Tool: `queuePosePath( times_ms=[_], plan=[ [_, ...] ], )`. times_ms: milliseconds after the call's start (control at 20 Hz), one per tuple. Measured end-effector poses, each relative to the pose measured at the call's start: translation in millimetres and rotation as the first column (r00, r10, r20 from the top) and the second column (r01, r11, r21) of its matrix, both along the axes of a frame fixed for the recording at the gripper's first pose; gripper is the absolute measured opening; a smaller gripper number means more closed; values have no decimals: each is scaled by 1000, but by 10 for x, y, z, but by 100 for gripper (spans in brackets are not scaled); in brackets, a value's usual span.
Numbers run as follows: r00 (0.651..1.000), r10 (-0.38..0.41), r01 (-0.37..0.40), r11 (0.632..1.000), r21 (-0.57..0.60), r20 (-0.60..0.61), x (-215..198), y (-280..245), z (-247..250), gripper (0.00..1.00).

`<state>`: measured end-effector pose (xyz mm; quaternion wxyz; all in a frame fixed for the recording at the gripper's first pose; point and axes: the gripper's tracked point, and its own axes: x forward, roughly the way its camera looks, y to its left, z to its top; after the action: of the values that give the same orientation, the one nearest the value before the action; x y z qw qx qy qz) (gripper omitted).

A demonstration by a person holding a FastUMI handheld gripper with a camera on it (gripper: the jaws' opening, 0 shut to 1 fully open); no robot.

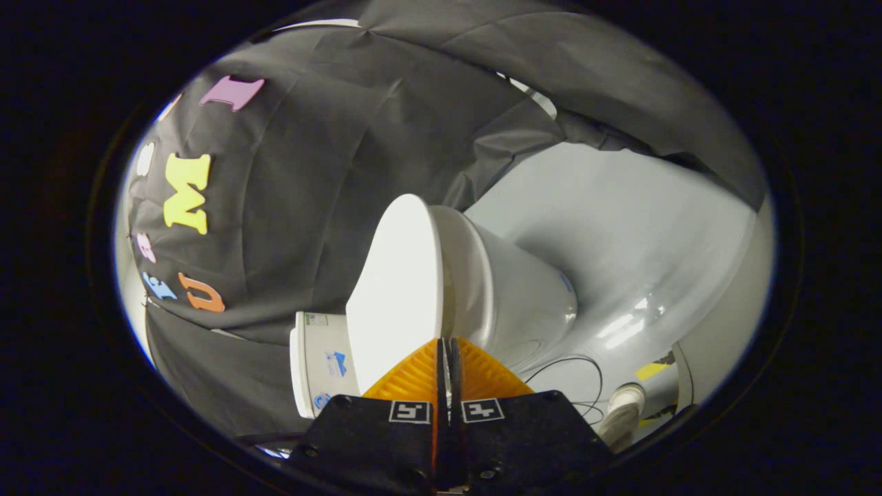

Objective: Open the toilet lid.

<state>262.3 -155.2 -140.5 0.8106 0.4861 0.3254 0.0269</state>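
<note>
The view is rolled on its side, so the white toilet lies sideways just ahead of my fingers. Its flat lid (400, 289) faces the black cloth wall, and the seat and bowl (513, 303) sit on its other side, towards the grey floor. A thin wedge of gap shows between lid and seat near the front edge. My gripper (446, 344) has its orange fingers (413, 379) pressed nearly together right at the lid's front rim. A sliver of white shows in the slit between them.
The toilet tank (318, 365) stands behind the lid against the black cloth wall (310, 172). On the glossy grey floor (620, 227) beside the bowl lie thin black cables (586, 362), a white pipe end (623, 403) and a strip of yellow tape (651, 370).
</note>
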Motion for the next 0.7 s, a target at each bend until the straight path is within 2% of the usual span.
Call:
queuePosePath(
  times_ms=[700],
  plan=[
    [993,60,-61,998,8,102,-128,292,680,4]
  ],
)
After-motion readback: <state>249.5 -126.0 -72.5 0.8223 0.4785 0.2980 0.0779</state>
